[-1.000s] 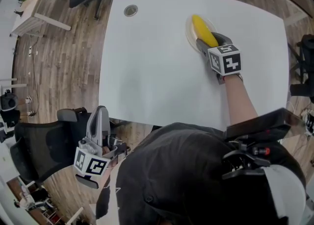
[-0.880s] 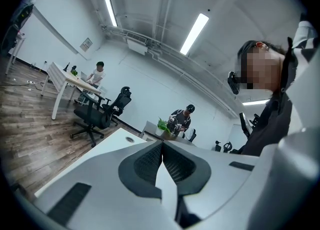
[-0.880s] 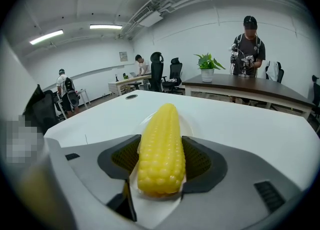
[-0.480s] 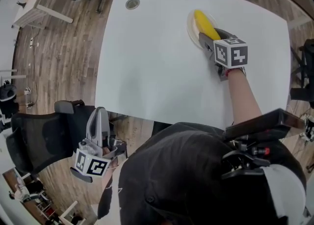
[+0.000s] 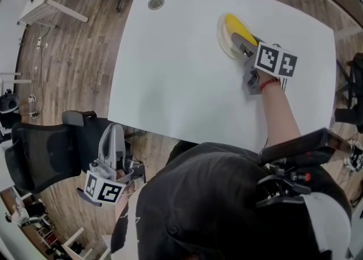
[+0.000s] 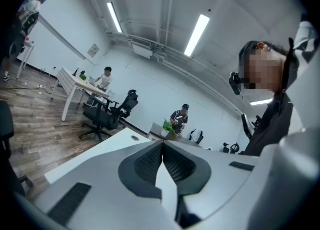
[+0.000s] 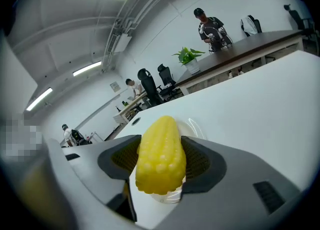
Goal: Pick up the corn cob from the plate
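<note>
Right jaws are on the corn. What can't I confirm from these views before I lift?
- Whether the corn cob rests on the plate or clears it: in the right gripper view, the cob hides its own underside.
- The cob's near end and the plate's near rim: in the head view, the right gripper covers them.
- How firmly the jaws squeeze: no view shows it.

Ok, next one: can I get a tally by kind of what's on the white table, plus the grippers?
yellow corn cob: 1
pale round plate: 1
round grey cable grommet: 1
grippers: 2 (right gripper, fingers closed on the cob; left gripper, off the white table, fingers together)
Total: 5
</note>
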`<state>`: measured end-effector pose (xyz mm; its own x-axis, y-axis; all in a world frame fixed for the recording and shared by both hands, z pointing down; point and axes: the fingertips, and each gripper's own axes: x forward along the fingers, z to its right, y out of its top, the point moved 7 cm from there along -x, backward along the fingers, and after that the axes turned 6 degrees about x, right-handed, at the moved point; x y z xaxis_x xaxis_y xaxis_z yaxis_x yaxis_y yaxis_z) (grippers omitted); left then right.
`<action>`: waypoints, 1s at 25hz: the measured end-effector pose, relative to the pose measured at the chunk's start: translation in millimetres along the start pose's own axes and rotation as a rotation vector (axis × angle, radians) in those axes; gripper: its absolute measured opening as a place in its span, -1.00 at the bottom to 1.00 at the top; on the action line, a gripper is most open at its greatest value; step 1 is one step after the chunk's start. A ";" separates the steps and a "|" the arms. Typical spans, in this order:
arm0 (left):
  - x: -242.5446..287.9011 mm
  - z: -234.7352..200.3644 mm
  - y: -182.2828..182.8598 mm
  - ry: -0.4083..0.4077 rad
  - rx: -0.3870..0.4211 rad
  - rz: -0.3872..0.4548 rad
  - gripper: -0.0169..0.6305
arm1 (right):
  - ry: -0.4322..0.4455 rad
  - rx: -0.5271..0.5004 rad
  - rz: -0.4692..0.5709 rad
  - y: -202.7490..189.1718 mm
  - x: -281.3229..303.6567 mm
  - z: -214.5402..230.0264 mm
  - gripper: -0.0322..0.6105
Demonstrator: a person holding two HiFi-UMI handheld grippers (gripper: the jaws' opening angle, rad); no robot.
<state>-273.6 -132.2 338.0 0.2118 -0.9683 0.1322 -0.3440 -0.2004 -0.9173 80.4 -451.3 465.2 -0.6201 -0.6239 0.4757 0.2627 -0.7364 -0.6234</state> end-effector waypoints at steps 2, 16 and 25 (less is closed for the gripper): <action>5.9 0.4 3.0 -0.017 0.006 0.002 -0.90 | 0.010 0.032 0.018 2.0 -2.1 -0.4 -0.11; -5.7 -9.4 13.0 -0.110 0.029 0.010 -0.90 | 0.003 0.096 0.153 -6.9 -40.3 -14.8 -0.11; -54.1 -22.9 23.4 -0.146 0.042 0.050 -0.90 | 0.042 0.197 0.255 -24.1 -84.6 -45.4 -0.11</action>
<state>-314.0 -87.9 317.9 0.3275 -0.9443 0.0325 -0.3198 -0.1432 -0.9366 92.9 -368.8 411.9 -0.5446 -0.7867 0.2908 0.5494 -0.5965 -0.5851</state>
